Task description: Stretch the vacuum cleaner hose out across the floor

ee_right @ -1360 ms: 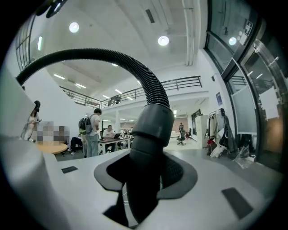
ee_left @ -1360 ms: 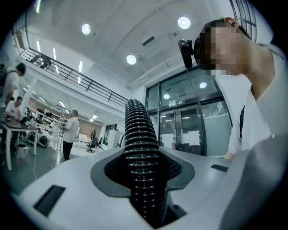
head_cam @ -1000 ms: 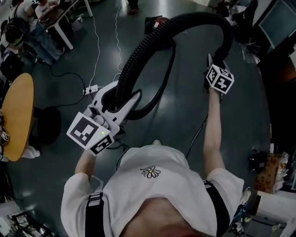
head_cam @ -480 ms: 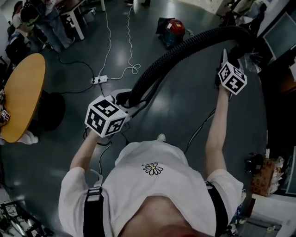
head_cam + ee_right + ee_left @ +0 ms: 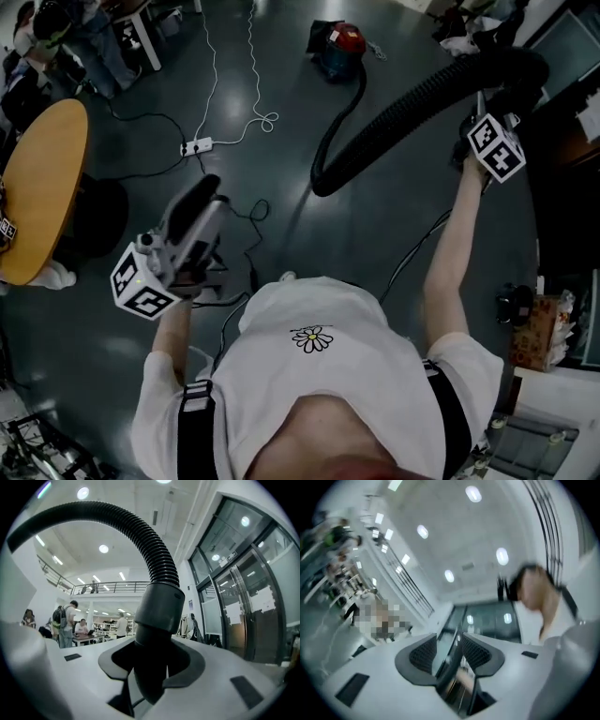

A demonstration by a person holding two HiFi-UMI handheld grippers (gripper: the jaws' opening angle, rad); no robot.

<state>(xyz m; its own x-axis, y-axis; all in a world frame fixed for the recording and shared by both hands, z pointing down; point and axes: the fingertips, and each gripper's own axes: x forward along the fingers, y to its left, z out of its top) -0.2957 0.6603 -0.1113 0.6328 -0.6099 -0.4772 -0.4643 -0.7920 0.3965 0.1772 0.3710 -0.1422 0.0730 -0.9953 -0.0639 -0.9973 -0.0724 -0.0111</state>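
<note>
Black ribbed vacuum hose (image 5: 403,108) likely light, floppy; right gripper (image 5: 150,665) clenches its rigid cuff (image 5: 159,606) at 2 o'clock; left gripper (image 5: 451,644) empty, jaws just opening.

My hose (image 5: 412,103) is ribbed black; the vacuum cleaner (image 5: 339,47) red over dark; floor (image 5: 394,216) glossy grey; cable (image 5: 217,84) white; bench (image 5: 42,187) orange-brown; my shirt (image 5: 356,384) white, daisy-printed.

My left tongs (image 5: 204,187), lower left, tilt upward, their jaws just opening and empty. My right arm stretches to the upper right, its tongs (image 5: 150,660) clamped on the hose (image 5: 159,550).
</note>
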